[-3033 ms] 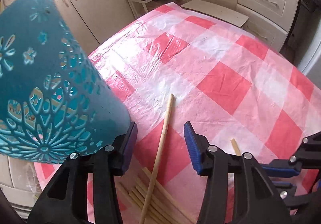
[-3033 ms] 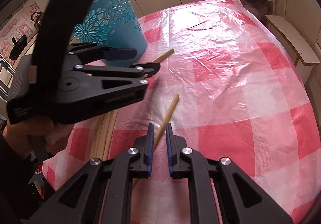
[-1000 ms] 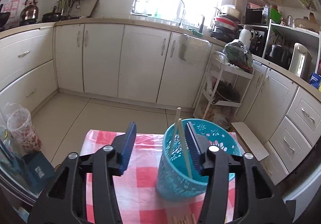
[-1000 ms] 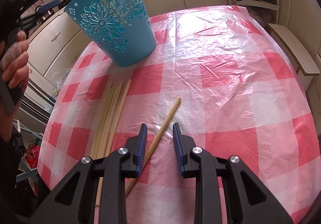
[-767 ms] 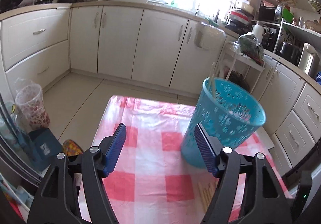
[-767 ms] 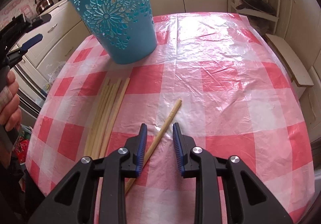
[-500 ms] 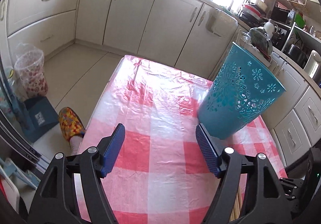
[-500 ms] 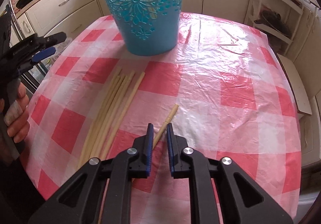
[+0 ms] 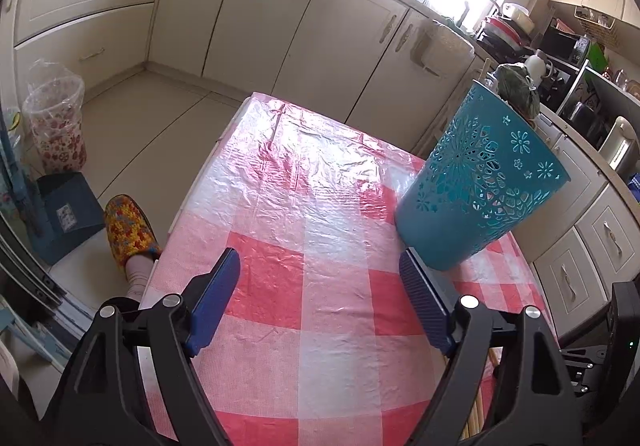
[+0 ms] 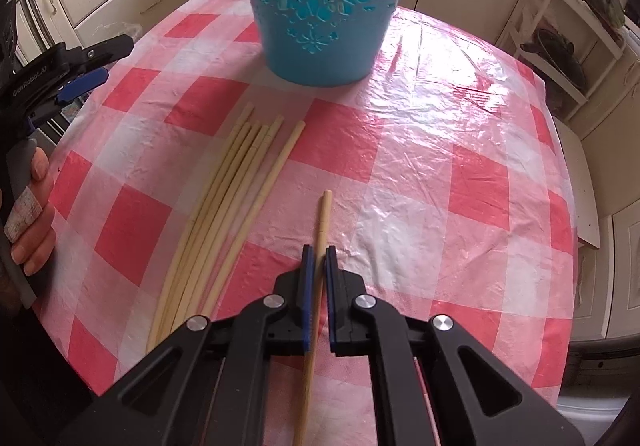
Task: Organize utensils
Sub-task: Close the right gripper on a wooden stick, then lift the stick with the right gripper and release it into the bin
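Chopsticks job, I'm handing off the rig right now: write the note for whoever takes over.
Right tongs: nearly closed around the single chopstick on the table; firm grip not certain.
Left tongs: open, empty, above the checked tablecloth.
Blue basket: upright at the far side of the table; a stick tip shows above its rim, so some are apparently in.
Left to do: the single chopstick, then the bundle of chopsticks lying left of it, go into the basket.
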Motion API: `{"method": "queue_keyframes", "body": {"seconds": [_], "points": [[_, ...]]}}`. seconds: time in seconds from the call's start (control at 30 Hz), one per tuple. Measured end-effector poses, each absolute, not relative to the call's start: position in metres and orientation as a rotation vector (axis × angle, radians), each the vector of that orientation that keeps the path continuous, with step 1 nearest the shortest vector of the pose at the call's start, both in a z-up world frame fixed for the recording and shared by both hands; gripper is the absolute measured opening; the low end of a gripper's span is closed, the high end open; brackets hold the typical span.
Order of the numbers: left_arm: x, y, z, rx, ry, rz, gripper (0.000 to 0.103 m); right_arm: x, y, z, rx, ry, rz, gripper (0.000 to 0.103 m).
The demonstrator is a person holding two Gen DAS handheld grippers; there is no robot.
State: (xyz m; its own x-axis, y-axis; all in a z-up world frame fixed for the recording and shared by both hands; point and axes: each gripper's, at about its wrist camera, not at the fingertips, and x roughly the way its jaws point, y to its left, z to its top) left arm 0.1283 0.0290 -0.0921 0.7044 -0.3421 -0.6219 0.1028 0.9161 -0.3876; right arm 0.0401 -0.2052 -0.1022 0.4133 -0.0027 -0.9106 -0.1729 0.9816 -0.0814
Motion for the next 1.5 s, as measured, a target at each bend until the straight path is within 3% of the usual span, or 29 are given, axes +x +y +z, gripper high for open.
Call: {"method": "queue_keyframes", "body": {"seconds": [0.23,0.47,0.8,1.23,1.5], "points": [[0.131,0.015,-0.093,-0.272,0.781,-0.259,0.081,0.031,-0.23,-0.088,0.051,1.001,0.087,0.005],[0.135,0.013,-0.098,-0.27,0.819,-0.265,0.084,0.036,-0.265,0.005,0.359,0.619,0.182,0.005],[0.135,0.013,-0.099,-0.27,0.817,-0.26,0.084,0.119,-0.244,0.102,0.406,0.165,0.063,0.006],[0.132,0.008,-0.096,-0.243,0.794,-0.267,0.085,0.149,-0.231,0.046,0.329,0.279,-0.034,0.007],[0.132,0.009,-0.096,-0.237,0.799,-0.249,0.086,0.104,-0.227,0.049,0.287,0.29,0.001,0.022]]}}
